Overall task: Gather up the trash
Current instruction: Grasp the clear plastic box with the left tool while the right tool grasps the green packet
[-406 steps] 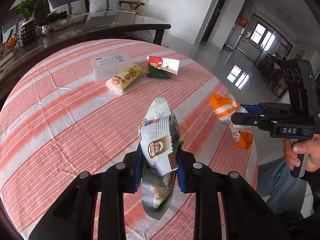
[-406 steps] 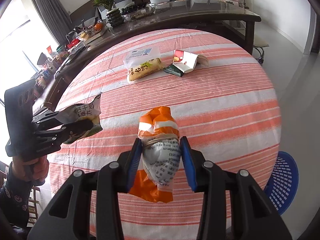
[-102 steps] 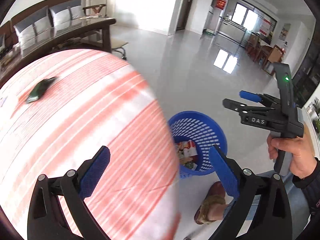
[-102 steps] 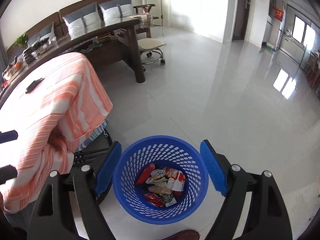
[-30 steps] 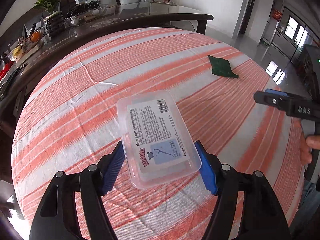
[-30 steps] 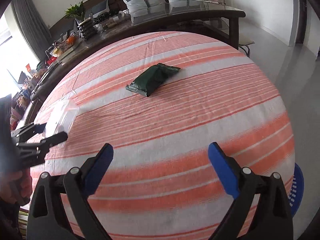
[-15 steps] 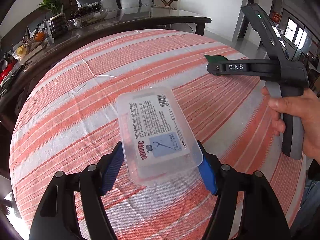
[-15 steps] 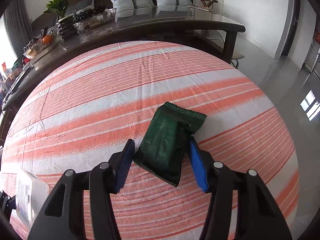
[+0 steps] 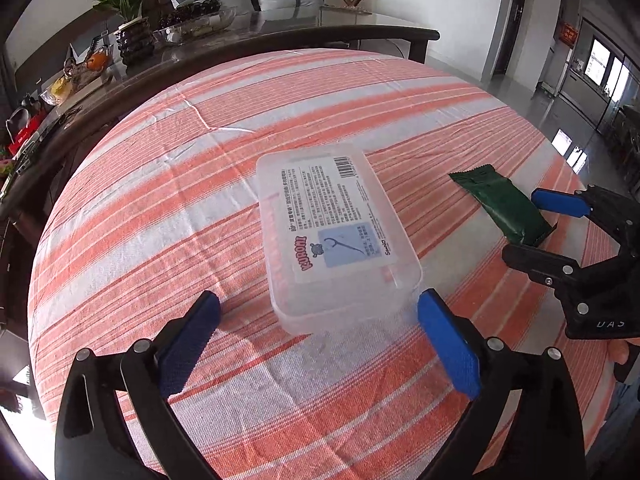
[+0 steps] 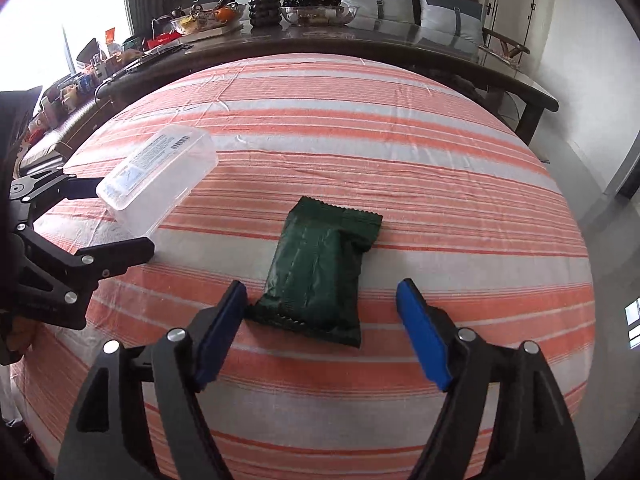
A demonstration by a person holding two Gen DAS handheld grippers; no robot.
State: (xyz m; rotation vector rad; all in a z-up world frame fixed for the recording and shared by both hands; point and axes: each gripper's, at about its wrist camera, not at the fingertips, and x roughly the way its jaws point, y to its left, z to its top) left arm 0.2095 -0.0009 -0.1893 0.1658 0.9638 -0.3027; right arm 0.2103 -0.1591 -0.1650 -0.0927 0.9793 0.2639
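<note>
My left wrist camera rides behind the left gripper [image 9: 318, 340], looking steeply down and forward, close over the striped tablecloth [image 9: 160, 200]. My right wrist camera sits likewise behind the right gripper [image 10: 322, 332], just as near, facing the far dark table [image 10: 360, 48]. I get the clear plastic box [image 9: 332, 232] and green packet [image 10: 320, 276] in both views, and each camera catches the other gripper at its edge.

Box [image 9: 334, 228] left of packet [image 10: 320, 276], on table [image 10: 440, 184].
</note>
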